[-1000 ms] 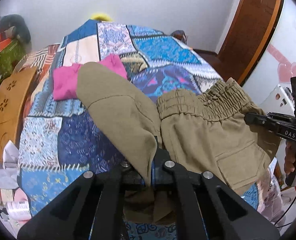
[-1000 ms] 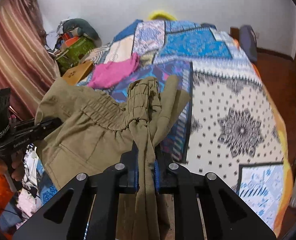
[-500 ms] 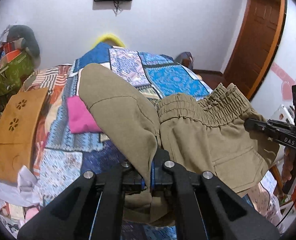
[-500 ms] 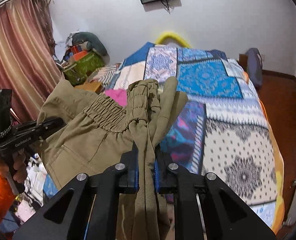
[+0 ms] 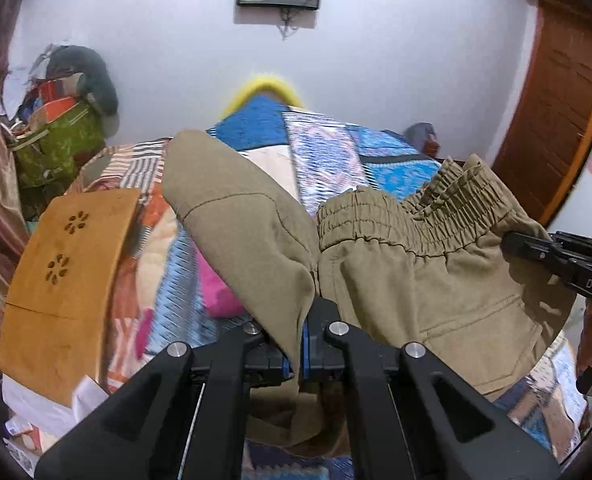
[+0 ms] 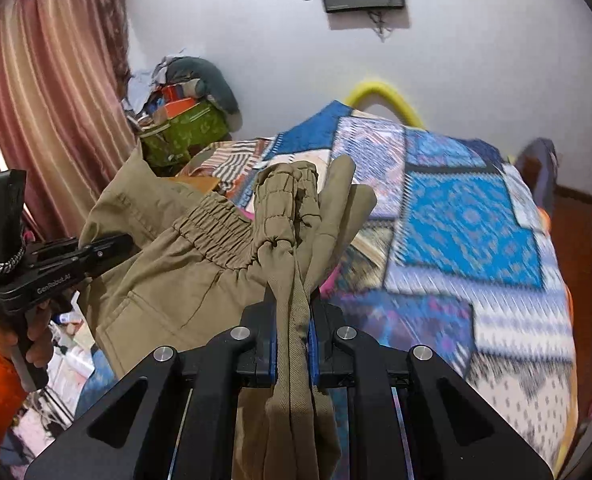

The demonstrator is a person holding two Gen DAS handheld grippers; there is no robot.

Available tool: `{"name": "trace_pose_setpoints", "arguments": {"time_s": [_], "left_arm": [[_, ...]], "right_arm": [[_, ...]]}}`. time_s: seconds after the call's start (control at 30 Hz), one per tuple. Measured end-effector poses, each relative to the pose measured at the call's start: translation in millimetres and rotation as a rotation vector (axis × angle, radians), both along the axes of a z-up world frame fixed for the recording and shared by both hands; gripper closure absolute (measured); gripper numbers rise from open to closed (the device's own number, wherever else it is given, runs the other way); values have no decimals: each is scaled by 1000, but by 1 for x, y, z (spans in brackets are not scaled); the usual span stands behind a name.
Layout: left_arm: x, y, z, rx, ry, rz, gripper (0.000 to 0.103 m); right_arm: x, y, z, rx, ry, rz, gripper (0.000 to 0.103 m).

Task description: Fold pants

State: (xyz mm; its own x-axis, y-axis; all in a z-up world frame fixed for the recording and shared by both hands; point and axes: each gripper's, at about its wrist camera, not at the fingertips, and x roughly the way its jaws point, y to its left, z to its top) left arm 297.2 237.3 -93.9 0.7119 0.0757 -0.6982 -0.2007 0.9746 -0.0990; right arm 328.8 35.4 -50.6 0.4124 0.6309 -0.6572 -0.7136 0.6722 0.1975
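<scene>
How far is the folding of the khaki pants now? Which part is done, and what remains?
Done: both grippers have picked up the pants. The left gripper is shut on one end of the waist and the right gripper on the bunched elastic end. In hand: the pants hang stretched between them, above the patchwork bedspread. Left: no finished fold shows; they are not yet laid down and folded.

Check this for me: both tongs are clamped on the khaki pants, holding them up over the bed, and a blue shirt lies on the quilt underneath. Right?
Nearly. The shirt under the pants is pink, not blue; the left wrist view shows it. Both the left tongs and right tongs are clamped on the pants over the quilt.
</scene>
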Motion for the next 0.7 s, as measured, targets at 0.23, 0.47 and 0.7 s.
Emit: {"name": "trace_pose_setpoints", "arguments": {"time_s": [0.23,0.47,0.7], "left_arm": [[44,63,-32,-25,18,60,100],[98,107,-99,-115,66,80,100],[119,122,-174,-125,190,73,100]], "right_arm": [[34,62,-18,-16,-27,20,93],[72,100,-60,-71,-20,-6,93],[96,114,-106,-200,33,-10,93]]}}
